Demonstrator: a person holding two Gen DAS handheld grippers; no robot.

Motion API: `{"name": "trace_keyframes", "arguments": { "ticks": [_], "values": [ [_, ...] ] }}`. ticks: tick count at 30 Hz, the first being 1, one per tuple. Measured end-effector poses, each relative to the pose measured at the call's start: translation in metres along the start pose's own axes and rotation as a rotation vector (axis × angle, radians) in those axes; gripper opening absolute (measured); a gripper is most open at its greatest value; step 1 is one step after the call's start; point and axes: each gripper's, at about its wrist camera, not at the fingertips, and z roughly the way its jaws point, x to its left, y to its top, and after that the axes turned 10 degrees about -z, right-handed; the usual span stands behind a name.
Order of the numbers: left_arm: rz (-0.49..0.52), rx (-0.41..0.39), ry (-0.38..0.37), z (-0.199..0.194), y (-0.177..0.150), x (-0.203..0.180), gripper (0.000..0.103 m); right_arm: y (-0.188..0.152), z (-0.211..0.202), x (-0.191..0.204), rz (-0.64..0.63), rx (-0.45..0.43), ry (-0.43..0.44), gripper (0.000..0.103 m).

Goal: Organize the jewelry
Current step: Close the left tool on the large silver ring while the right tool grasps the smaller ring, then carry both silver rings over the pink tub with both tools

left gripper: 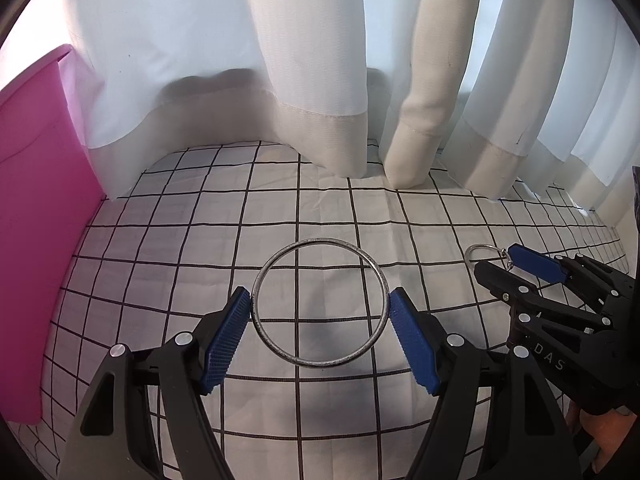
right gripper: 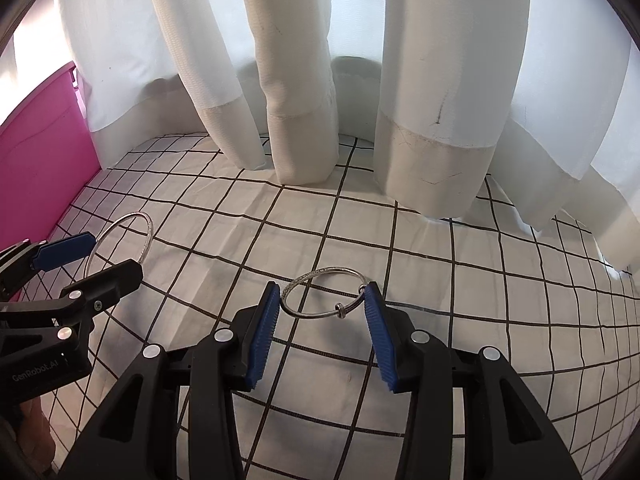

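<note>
Left wrist view: the left gripper (left gripper: 320, 312) pinches the large bangle (left gripper: 320, 303) across its width, over the checked cloth (left gripper: 192, 248) — curtains (left gripper: 320, 80) just beyond. The right gripper (right gripper: 322, 300) clamps the smaller bracelet (right gripper: 324, 292) with 2 beads. Pink box (left gripper: 40, 220) left of the cloth, cut off at the edge.

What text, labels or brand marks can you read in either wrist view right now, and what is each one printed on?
"GenRobot.AI": pale lettering on the black body of the left gripper, seen in the right wrist view.
"DAS": pale letters on the black body of the right gripper, seen in the left wrist view; the start of the word is cut off.
Nothing else legible: the engraving on the smaller bangle is too fine to read.
</note>
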Motion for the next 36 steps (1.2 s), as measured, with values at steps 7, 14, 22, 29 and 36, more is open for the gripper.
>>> {"name": "trace_keyframes", "arguments": {
  "ticks": [7,14,22,29,36],
  "values": [
    [-0.011,-0.019,-0.006,-0.023,0.003,0.011,0.069,0.008,-0.014,0.016,-0.019,-0.001,0.012,0.033],
    [-0.026,-0.033,-0.008,-0.036,0.008,0.019,0.069,0.01,-0.035,0.018,-0.018,-0.021,0.023,0.033],
    [-0.037,-0.052,-0.021,-0.052,0.012,0.022,0.069,0.018,-0.049,0.025,-0.045,-0.041,0.029,0.033],
    [-0.052,-0.107,-0.016,-0.08,0.027,0.033,0.069,0.041,-0.075,0.042,-0.08,-0.09,0.043,0.033],
    [-0.074,-0.199,0.002,-0.124,0.048,0.056,0.07,0.077,-0.112,0.069,-0.142,-0.177,0.061,0.033]
  ]
}}
